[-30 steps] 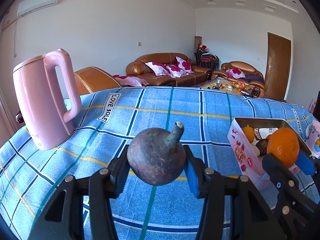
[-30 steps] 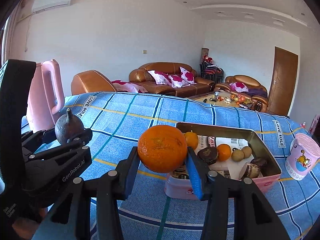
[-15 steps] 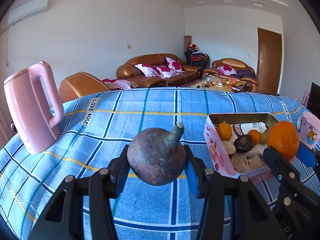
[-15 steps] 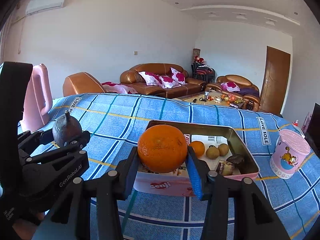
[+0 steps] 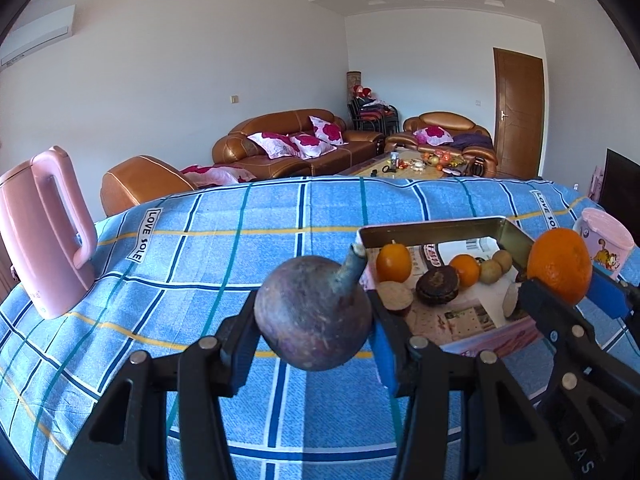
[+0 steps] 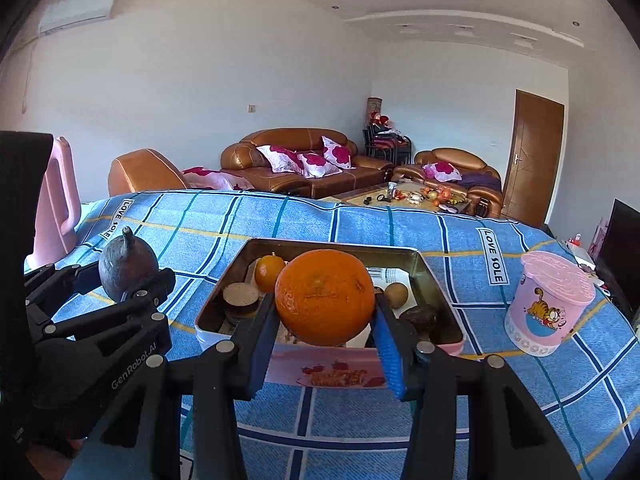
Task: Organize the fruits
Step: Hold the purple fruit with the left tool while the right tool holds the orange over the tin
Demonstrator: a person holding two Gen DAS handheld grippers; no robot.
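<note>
Tin [image 6: 434, 276] nearer now; left tongs [image 5: 314, 320] grip purple fruit [image 5: 314, 314], right tongs [image 6: 325, 320] orange [image 6: 325, 298].

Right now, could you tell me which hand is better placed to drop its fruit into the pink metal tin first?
Probably the right: its jaws hold the large orange directly before the pink tin, while the left's dark purple stemmed fruit hangs off to the tin's side.

Orange [image 6: 325, 298] hides part of the tin's [image 6: 434, 276] contents.

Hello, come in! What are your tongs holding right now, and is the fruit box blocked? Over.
Left tongs shut on dark purple fruit. Right tongs shut on big orange. Fruit box ahead, partly filled, nothing blocking.
</note>
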